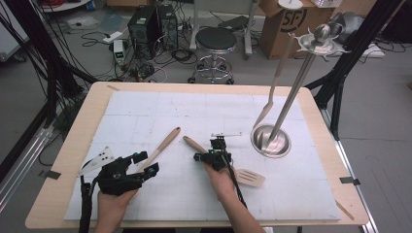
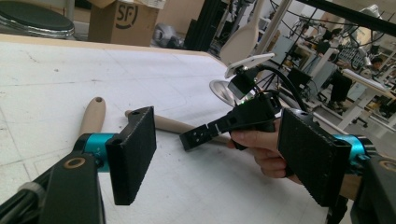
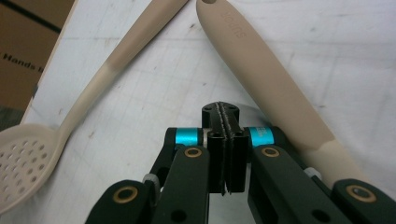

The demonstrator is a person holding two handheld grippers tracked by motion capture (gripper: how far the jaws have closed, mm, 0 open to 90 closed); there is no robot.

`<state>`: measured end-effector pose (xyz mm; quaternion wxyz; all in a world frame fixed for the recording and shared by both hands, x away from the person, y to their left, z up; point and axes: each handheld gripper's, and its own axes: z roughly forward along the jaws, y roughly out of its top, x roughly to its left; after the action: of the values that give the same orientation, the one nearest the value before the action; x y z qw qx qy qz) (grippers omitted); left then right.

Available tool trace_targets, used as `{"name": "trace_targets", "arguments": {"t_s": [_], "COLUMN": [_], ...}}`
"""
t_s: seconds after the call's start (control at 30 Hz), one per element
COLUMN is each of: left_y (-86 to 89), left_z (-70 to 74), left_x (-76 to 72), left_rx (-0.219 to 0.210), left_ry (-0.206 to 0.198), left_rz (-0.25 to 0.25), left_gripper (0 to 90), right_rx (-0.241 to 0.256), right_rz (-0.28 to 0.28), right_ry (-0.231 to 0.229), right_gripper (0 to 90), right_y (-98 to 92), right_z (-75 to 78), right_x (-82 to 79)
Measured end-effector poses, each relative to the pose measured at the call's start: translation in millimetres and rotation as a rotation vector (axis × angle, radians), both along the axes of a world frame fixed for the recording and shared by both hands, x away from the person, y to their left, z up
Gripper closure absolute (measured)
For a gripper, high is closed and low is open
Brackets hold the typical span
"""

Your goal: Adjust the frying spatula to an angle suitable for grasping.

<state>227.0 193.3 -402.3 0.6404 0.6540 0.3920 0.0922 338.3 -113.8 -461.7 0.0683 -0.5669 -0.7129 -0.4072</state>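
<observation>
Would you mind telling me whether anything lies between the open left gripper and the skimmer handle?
Nothing visible does: the left gripper, jaws apart, sits beside the beige perforated skimmer's handle, with bare white mat around it.

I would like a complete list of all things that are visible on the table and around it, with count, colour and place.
slotted spatula: 1, beige, on the mat under the right gripper
perforated spoon: 1, beige, on the mat by the left gripper
hanging utensil: 1, beige, on the stand
utensil stand: 1, silver, round base on the mat at the right
mat: 1, white, covering the table
table: 1, light wood
stool: 1, black seat, behind the table
cardboard box: 1, brown, floor at the back
computer towers: 2, black, floor at the back
left gripper: 1, black, fingers open
right gripper: 1, black, fingers shut
</observation>
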Motion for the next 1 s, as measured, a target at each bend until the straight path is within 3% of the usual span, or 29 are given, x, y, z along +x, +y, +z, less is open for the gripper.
{"name": "trace_targets", "arguments": {"t_s": [0.13, 0.47, 0.63, 0.83, 1.0], "left_y": [-0.2, -1.4, 0.0, -0.4, -0.4], "left_z": [-0.3, -0.4, 0.7, 0.3, 0.2], "left_x": [0.0, -0.2, -0.8, -0.6, -0.3], "left_rx": [-0.001, 0.0, -0.001, -0.002, -0.001], "left_ry": [0.0, 0.001, -0.007, -0.005, -0.004], "left_rz": [0.001, -0.002, -0.001, -0.004, -0.002], "left_gripper": [28.7, 28.7, 28.7, 28.7, 28.7], "right_rx": [-0.01, -0.022, -0.018, -0.025, 0.022], "right_rz": [-0.024, -0.161, -0.202, -0.212, -0.179], "right_ry": [-0.016, -0.027, -0.037, -0.022, -0.047], "right_gripper": [90.0, 90.0, 90.0, 89.9, 89.7], "right_y": [-2.7, -13.4, -15.5, -15.0, -19.2], "right_z": [-0.4, -0.3, -1.4, 0.0, 11.9], "right_x": [2.3, 6.1, 7.4, 5.1, -1.9]}}
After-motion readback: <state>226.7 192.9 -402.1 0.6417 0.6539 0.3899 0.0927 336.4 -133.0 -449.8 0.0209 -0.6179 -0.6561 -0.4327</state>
